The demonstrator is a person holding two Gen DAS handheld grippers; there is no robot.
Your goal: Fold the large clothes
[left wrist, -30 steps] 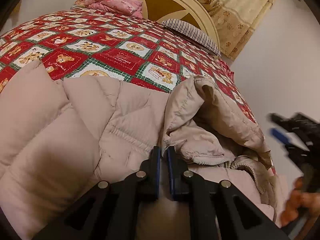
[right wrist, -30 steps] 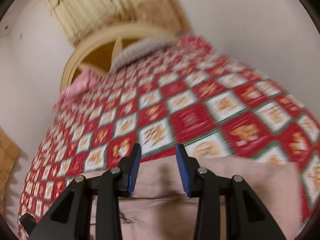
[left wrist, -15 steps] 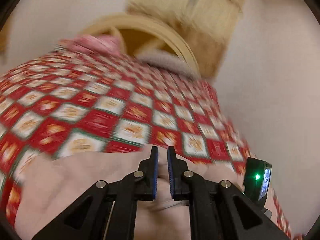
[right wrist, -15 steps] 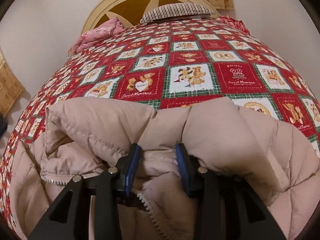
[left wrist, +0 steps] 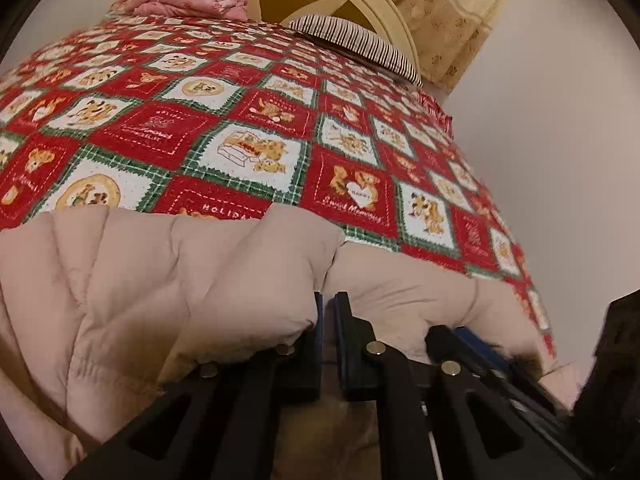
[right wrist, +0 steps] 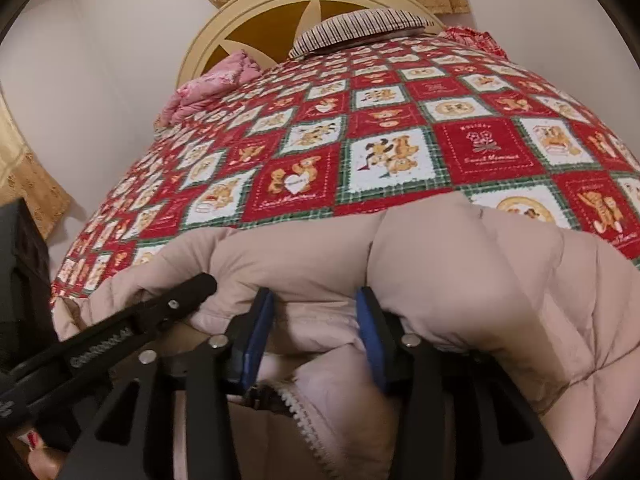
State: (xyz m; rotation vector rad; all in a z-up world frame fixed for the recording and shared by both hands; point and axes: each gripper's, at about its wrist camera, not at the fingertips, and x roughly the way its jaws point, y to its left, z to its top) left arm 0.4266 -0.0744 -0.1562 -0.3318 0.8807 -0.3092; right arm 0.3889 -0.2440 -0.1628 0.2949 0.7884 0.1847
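The jacket [left wrist: 168, 288] is now folded over. One second ago its open front with the zipper lay ahead of the left tool [left wrist: 328, 312]; now a smooth folded edge lies there. The right tool [right wrist: 314, 320] has come down from above the bed to the jacket, and its jaws are opening with a padded fold between them. It now lies just right of the left tool.

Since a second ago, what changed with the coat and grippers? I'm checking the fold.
The coat, open a second ago, is now doubled over toward the headboard. The right gripper, then above it, has come down astride the fold, jaws opening. The left gripper stays shut. Quilt and pillow unchanged.
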